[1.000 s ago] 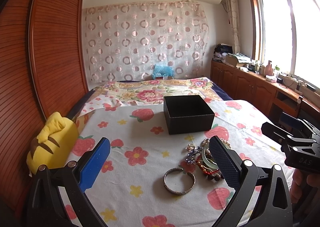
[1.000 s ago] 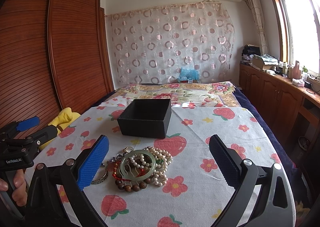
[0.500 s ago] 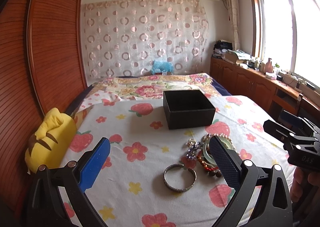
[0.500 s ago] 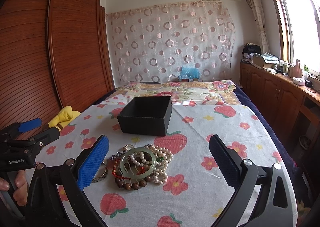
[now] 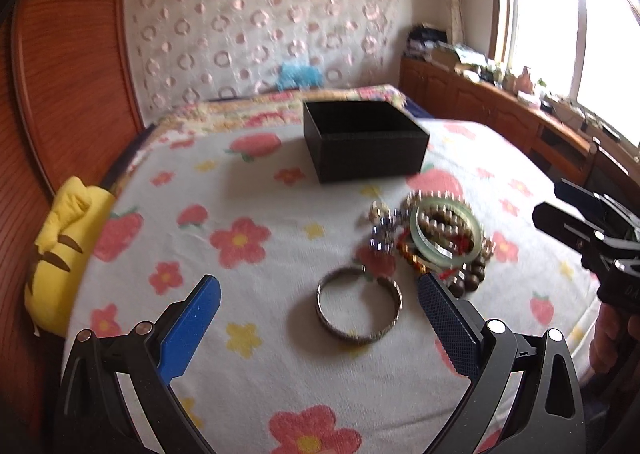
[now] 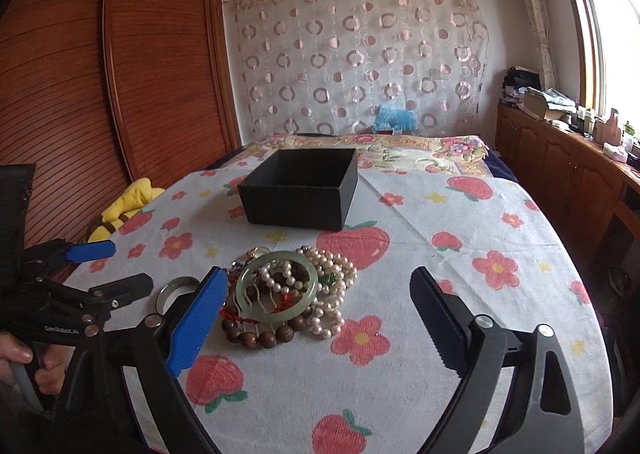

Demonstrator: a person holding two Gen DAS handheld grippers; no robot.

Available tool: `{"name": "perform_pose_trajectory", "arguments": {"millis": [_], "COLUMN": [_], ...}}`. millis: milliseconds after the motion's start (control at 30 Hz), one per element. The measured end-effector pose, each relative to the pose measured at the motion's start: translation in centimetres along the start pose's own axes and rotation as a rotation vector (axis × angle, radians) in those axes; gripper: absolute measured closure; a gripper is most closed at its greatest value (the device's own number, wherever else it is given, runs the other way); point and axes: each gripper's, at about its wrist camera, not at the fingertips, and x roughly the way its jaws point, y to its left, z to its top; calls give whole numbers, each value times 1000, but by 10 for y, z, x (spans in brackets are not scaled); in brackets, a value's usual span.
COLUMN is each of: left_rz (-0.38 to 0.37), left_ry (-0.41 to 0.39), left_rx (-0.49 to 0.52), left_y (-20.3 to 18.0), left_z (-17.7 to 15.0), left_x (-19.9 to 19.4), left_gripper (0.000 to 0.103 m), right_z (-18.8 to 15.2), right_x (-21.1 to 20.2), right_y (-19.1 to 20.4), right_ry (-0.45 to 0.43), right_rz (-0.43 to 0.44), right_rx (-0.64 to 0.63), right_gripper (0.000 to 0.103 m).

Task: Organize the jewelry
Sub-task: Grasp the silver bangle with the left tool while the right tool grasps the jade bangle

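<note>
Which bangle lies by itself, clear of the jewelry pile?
The silver bangle, lying flat alone on the cloth between the left hand-held gripper's open fingers. The green jade bangle rests atop the beads.

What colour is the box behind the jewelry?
The box is black, inside and out. It shows best in the right wrist view.

An open black box [image 6: 299, 190] stands on the bed; nearer, a heap of beads [image 6: 292, 294] and a silver bangle [image 5: 359, 311] lying flat.
</note>
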Motion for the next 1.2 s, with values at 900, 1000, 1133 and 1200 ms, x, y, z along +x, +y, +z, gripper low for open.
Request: {"name": "perform_pose_trajectory", "arguments": {"millis": [900, 1000, 1133, 1200], "left_rz": [-133, -136, -135, -126], "left_ry": [161, 156, 133, 119], "left_rx": [72, 60, 39, 38], "left_y": [-5, -3, 0, 1], "left_z": [-5, -5, -5, -4], "left_x": [44, 43, 37, 34], "left_gripper": [45, 45, 45, 45], "right_z": [1, 4, 7, 9], "right_x": [63, 70, 83, 88], "right_y": [11, 16, 24, 28], "right_ry": [228, 235, 268, 277], "right_rz": [132, 144, 146, 142], "right_rx": [-129, -150, -193, -216], "right_gripper": [35, 35, 32, 26]}}
